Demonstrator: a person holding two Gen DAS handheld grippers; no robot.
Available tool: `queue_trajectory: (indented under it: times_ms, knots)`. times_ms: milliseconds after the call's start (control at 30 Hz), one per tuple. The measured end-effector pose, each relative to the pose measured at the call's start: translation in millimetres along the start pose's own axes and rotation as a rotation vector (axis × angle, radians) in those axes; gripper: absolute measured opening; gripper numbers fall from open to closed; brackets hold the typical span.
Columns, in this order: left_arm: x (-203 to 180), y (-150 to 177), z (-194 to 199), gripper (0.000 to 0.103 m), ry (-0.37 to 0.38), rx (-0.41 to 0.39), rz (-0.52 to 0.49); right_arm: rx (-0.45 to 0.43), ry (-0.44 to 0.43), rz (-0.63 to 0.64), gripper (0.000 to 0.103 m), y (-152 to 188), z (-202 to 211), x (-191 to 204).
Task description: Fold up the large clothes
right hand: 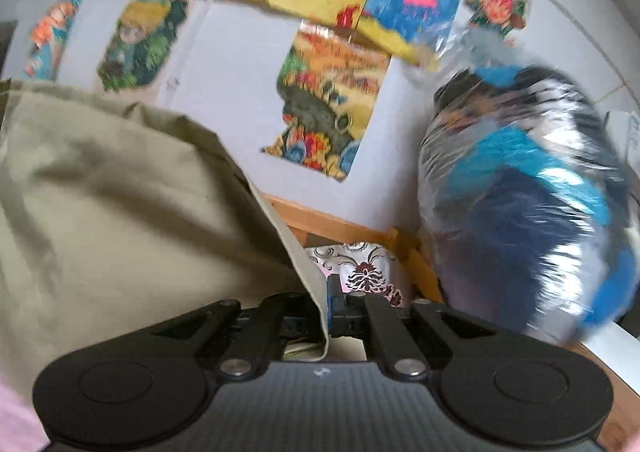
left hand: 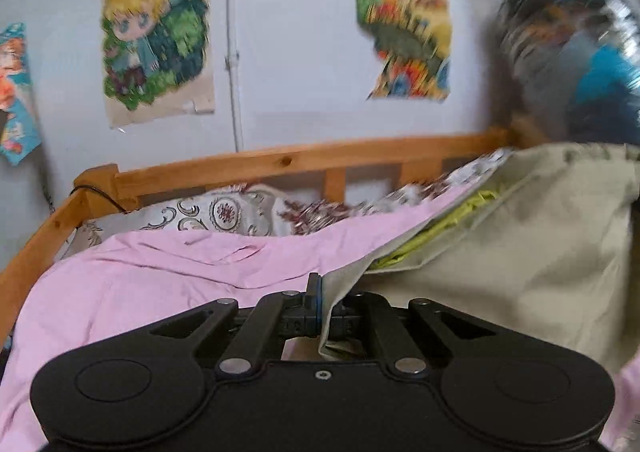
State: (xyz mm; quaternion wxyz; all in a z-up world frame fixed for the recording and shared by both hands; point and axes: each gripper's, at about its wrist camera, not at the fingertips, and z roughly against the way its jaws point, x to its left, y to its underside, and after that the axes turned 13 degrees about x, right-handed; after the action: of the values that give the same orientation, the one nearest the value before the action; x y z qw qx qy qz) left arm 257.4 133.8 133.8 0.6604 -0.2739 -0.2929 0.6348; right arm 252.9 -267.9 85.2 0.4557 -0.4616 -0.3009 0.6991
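One khaki garment (left hand: 520, 244) hangs between two grippers, the left gripper (left hand: 322, 302) and the right gripper (right hand: 334, 302). One pink sheet (left hand: 140, 284) covers one wooden bed frame (left hand: 280, 161). One plastic-wrapped bundle (right hand: 528, 203) stands against the wall.

Left hand-held gripper (left hand: 322, 302) clamped tight; right hand-held gripper (right hand: 335, 302) likewise.

I see one khaki garment (left hand: 520, 248), pale olive-beige cotton, lifted off the pink bedsheet (left hand: 140, 280) with one edge raised. In the left wrist view it hangs as a broad sheet; an open flap shows yellow-green lining (left hand: 440, 236). In the right wrist view it drapes in soft folds at left, hem running diagonally down.
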Motion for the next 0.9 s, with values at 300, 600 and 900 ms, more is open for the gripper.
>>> queue_trajectory:
  times_ms: [300, 600, 900]
  knots:
    - [17.1, -31.0, -201.1, 0.001, 0.01, 0.261, 0.073, 0.204, -0.031, 0.072, 0.002, 0.0, -191.0, 32.0]
    - [40.3, -20.1, -280.0, 0.007, 0.123, 0.416, 0.123, 0.32, -0.146, 0.096, 0.004, 28.2, -286.4, 45.1]
    - [73.5, -16.9, -237.6, 0.094, 0.203, 0.227, 0.173, 0.353, -0.281, 0.023, 0.051, 21.8, -286.4, 3.4]
